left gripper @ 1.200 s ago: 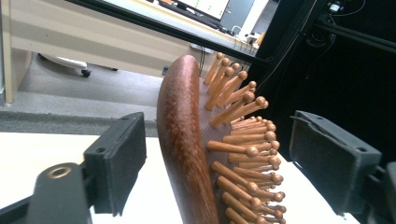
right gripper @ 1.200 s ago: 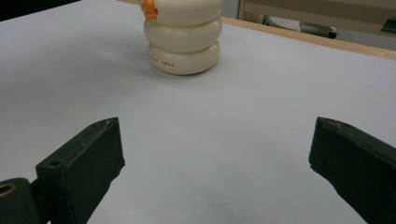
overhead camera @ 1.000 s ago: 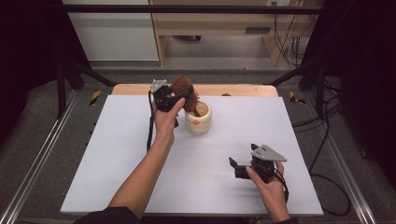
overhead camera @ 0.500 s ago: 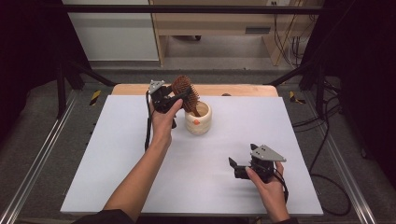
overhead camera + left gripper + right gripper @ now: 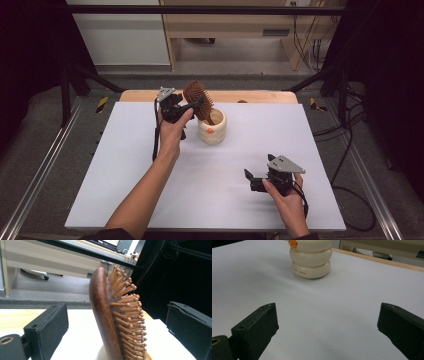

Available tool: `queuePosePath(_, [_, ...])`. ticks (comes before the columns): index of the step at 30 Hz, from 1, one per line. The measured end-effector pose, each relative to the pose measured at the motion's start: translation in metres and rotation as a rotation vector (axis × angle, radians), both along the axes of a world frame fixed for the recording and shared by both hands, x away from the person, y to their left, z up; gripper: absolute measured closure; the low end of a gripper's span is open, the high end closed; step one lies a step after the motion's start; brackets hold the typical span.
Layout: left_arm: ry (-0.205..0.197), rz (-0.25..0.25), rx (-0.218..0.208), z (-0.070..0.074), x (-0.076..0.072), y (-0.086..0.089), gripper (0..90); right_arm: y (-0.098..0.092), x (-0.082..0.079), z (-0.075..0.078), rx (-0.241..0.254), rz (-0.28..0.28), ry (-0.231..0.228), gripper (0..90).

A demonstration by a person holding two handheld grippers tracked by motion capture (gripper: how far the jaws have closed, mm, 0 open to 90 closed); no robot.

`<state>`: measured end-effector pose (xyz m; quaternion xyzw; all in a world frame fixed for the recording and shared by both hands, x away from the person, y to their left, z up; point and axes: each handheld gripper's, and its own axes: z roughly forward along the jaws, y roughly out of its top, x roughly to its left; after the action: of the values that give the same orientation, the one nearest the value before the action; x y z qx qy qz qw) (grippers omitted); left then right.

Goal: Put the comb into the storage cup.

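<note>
Standing handle-down in the ribbed cream ceramic cup (image 5: 212,131), the brown wooden paddle hairbrush (image 5: 198,99) leans unaided, so the left tool (image 5: 117,322) has just been opening around it, pads clear; the right tool (image 5: 257,178) waits open.

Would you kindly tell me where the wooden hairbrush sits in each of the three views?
High view: the hairbrush stands head-up in the cream cup, upper centre.
Left gripper view: the hairbrush fills the centre, between the open jaws, untouched.
Right gripper view: not in the picture.
Shared landmark: the cream cup, top centre in the right gripper view.
</note>
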<state>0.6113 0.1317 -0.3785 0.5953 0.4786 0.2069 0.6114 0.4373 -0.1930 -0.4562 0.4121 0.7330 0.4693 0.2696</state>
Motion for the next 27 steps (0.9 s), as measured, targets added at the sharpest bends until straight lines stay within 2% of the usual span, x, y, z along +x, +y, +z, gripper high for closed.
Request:
queuePosePath(9, [0.005,0.002,0.044,0.0,-0.007,0.001,4.0,0.0,0.0,0.0,-0.002,-0.002,-0.001,3.7])
queuePosePath(12, [0.008,0.006,0.041,0.001,-0.008,0.001,4.0,0.0,0.0,-0.001,-0.004,-0.003,-0.001,3.7])
queuePosePath(27, [0.001,-0.006,0.094,0.004,-0.024,0.0,4.4,0.0,0.001,-0.001,0.01,0.003,-0.002,3.6])
